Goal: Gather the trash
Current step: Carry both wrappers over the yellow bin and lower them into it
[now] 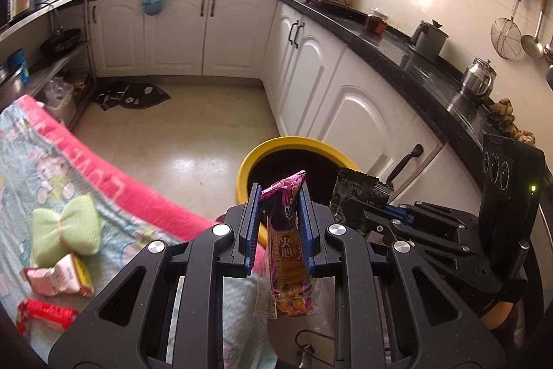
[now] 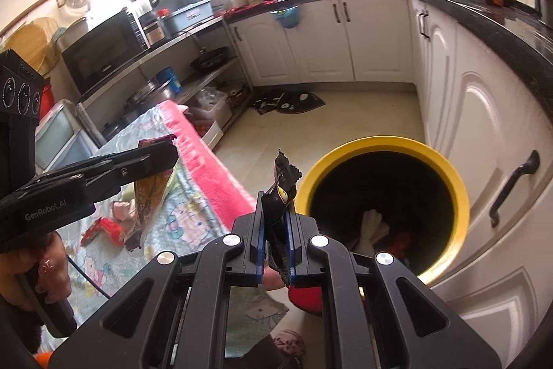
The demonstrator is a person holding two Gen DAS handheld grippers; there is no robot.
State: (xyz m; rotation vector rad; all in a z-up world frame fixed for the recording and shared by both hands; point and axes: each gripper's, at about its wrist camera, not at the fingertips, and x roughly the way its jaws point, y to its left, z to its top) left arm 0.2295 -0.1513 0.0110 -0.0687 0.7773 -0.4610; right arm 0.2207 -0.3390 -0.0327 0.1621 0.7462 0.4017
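In the left wrist view we hold a purple and orange snack wrapper (image 1: pixel 288 251) at lower centre, upright between the blue pads (image 1: pixel 251 227) of our left gripper (image 1: pixel 279 223), which is clamped on it; its crimped top pokes above the fingertips and its clear lower end hangs below them. Just behind it, in the middle of the frame, stands the yellow-rimmed bin (image 1: pixel 266 151) with its dark inside. To the right of centre our right gripper (image 1: pixel 376 213) pinches a black wrapper (image 1: pixel 359 192) near the bin's rim.

In the right wrist view that black wrapper (image 2: pixel 281 196) stands upright at centre, squeezed between the closed blue pads (image 2: pixel 261 241) of the right gripper (image 2: pixel 276 241), just left of the bin (image 2: pixel 446 161), whose mouth fills the right middle of the frame. Something white and something red lie at its bottom. At the left edge the left gripper (image 2: pixel 155 158) carries the snack wrapper (image 2: pixel 148 196), which hangs down over the table.

More litter lies on the cartoon-print cloth (image 1: pixel 20 168) with a pink border in the lower left of the left wrist view: a pink packet (image 1: pixel 57 275), a red packet (image 1: pixel 45 315) below it and a pale green bow-shaped sponge (image 1: pixel 65 227) above. White cabinets (image 1: pixel 172 33) under a black counter (image 1: pixel 397 33) run across the upper half, with a dark mat (image 1: pixel 134 94) on the tiled floor.
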